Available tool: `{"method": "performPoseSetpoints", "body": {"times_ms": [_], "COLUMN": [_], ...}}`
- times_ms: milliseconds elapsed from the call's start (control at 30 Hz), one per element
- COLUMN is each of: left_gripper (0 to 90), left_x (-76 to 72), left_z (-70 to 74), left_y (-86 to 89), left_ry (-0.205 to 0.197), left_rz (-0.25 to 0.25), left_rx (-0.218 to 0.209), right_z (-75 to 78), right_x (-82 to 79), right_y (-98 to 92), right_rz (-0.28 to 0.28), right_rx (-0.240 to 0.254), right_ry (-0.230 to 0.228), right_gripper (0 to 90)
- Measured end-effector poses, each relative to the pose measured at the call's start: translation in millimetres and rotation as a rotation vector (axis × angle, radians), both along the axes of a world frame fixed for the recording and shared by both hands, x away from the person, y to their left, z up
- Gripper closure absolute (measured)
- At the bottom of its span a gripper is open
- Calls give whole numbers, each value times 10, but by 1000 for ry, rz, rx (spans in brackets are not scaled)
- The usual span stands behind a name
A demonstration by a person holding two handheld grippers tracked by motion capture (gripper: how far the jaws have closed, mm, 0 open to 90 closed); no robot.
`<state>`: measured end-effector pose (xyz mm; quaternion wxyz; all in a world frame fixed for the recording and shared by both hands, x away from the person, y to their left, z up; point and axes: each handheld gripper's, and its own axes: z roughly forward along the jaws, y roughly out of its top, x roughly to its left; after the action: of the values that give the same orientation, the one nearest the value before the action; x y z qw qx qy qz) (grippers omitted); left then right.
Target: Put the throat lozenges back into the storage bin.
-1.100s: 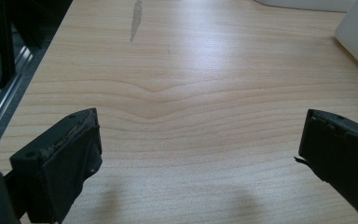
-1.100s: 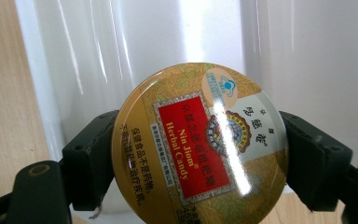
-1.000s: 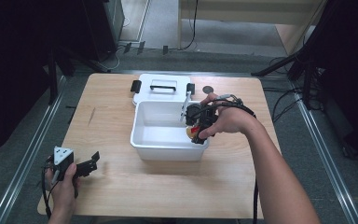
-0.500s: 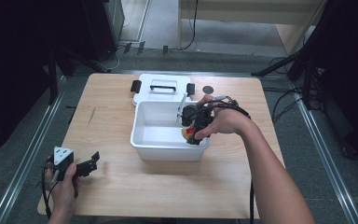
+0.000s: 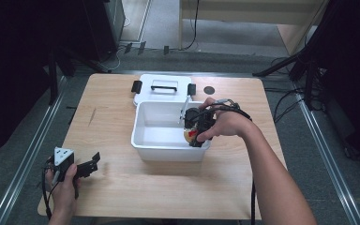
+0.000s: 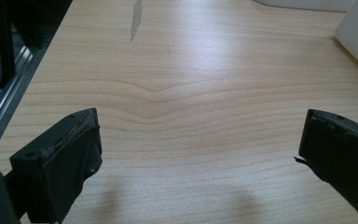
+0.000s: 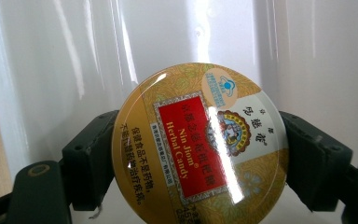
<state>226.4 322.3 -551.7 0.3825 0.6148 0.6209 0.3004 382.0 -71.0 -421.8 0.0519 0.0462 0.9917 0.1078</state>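
Candy tin, round and gold with a red label, is the thing in hand here, though the biggest item in the scene is the wooden desk that carries everything. On it, toward the far middle, stands a white plastic bin, open at the top, with its lid lying flat on the desk just behind it. The right gripper reaches into the bin at its right side, the person's right hand wrapped over it, and its jaws pinch the tin by opposite edges of the rim. In the right gripper view the tin sits square between the two jaws, its printed face turned toward the camera and the bin's white wall close behind it. Being a flat disc, the tin has no long axis across its face; its short axis runs along the gripper's line of sight, and the label text runs on a slant. The tin looks to be low inside the bin, so the coming move probably turns on the gap between tin and bin floor, which I cannot judge. The left gripper rests at the near left of the desk, well apart from the bin, jaws spread wide over bare wood.
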Motion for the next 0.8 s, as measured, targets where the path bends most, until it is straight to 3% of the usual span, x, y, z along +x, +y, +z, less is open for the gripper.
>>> {"method": "performPoseSetpoints", "body": {"times_ms": [467, 800], "left_gripper": [0, 0], "left_x": [0, 1], "left_z": [0, 0], "left_y": [3, 0], "left_ry": [0, 0], "left_rz": [-2, 0], "left_rx": [-2, 0], "right_z": [-132, -181], "right_x": [44, 102], "right_y": [80, 96], "right_rz": [-8, -26], "right_rx": [-58, -68], "right_ry": [38, 74], "right_gripper": [203, 204]}}
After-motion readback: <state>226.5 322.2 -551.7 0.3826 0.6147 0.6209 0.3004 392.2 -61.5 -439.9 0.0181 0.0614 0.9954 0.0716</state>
